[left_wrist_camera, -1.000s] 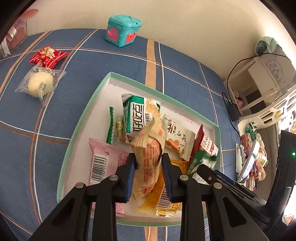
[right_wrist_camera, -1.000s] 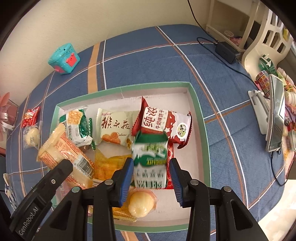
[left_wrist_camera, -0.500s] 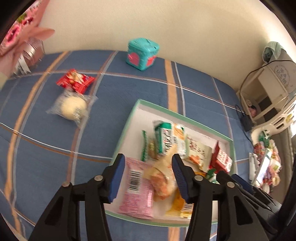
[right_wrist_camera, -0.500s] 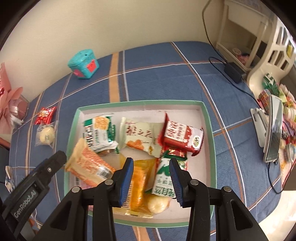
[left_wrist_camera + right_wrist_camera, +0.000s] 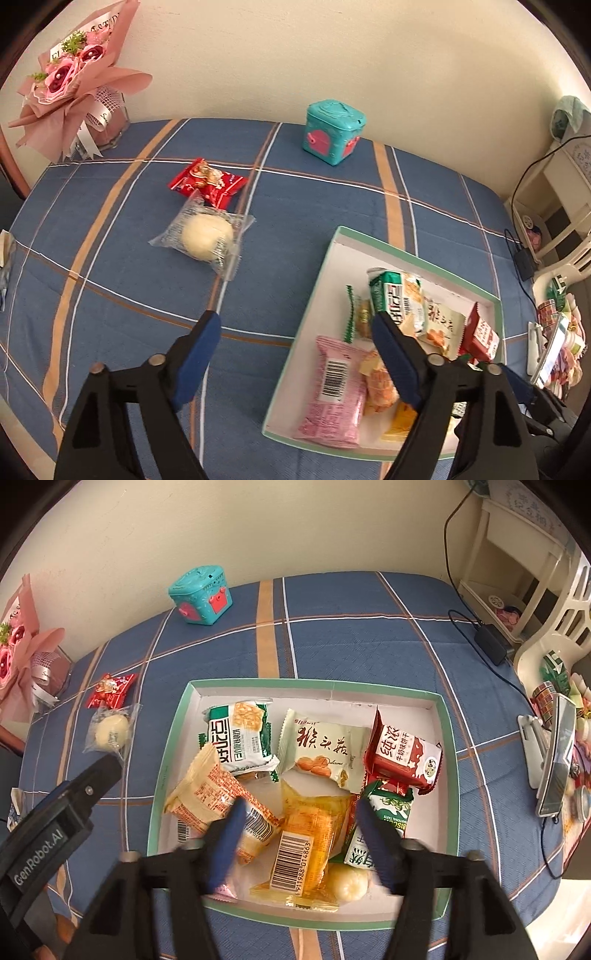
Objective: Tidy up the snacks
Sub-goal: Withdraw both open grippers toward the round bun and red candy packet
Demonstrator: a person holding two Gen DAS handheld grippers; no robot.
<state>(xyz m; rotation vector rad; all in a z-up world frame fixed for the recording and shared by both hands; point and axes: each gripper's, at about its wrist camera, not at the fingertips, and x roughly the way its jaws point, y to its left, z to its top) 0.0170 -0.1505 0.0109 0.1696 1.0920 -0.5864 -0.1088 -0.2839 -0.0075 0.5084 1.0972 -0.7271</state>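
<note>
**Over the tray, both grippers let go**

Above the green-rimmed tray (image 5: 173,738) we have just been opening both grippers: the left gripper (image 5: 295,350) stands spread over bare blue cloth, the right gripper (image 5: 299,827) spread above the yellow packet (image 5: 306,834), pinching nothing. We judge the drop-off step done. Two snacks remain on the table, well apart from the tray at about ten o'clock: a wrapped bun (image 5: 207,236) and, touching it, a red packet (image 5: 207,182). Next we would swing the left gripper over the bun. Only the left view shows the bouquet (image 5: 70,85) whole; only the right shows the tray's full contents.
</note>
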